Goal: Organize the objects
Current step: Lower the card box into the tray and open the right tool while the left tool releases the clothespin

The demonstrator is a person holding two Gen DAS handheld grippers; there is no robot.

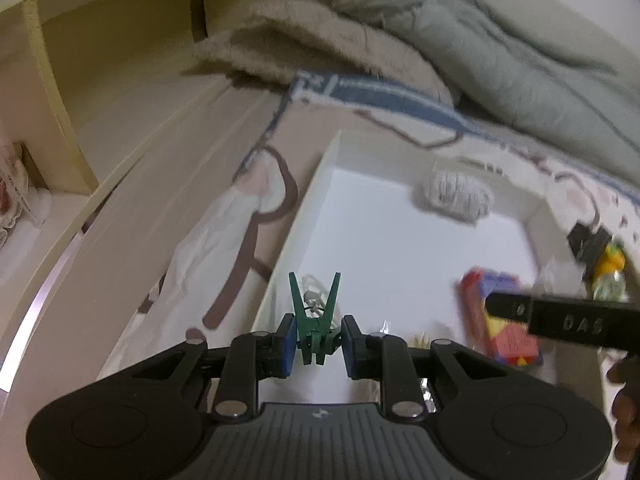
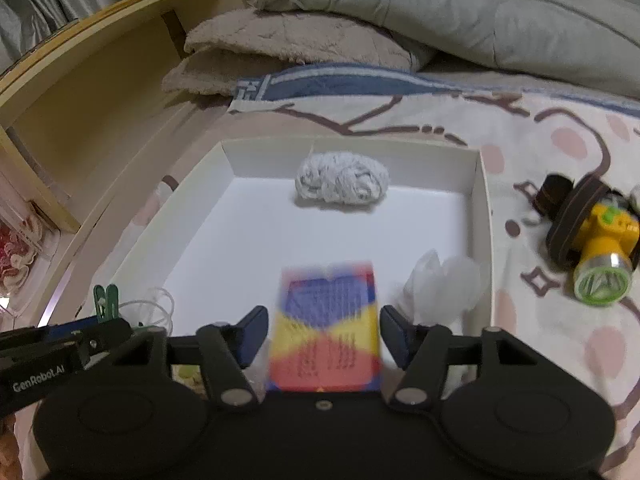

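Premises: a home bedroom. Evidence: rumpled grey-green quilted duvet (image 2: 460, 12), patterned cream bedsheet (image 2: 540, 152), pale wooden bedside shelf (image 2: 100, 76).

A green clothespin (image 1: 316, 320) is standing upright at the white box's (image 2: 482, 200) near-left corner; a colourful card pack (image 2: 326, 328) and grey yarn ball (image 2: 342, 182) are lying inside.

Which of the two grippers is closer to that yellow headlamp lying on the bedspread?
Right. The right gripper sits over the white tray's headlamp side; the left gripper is at the tray's far edge.

peg (image 1: 316, 320) green | box (image 2: 478, 184) white | packet (image 2: 326, 328) red-yellow-blue | headlamp (image 2: 604, 236) yellow
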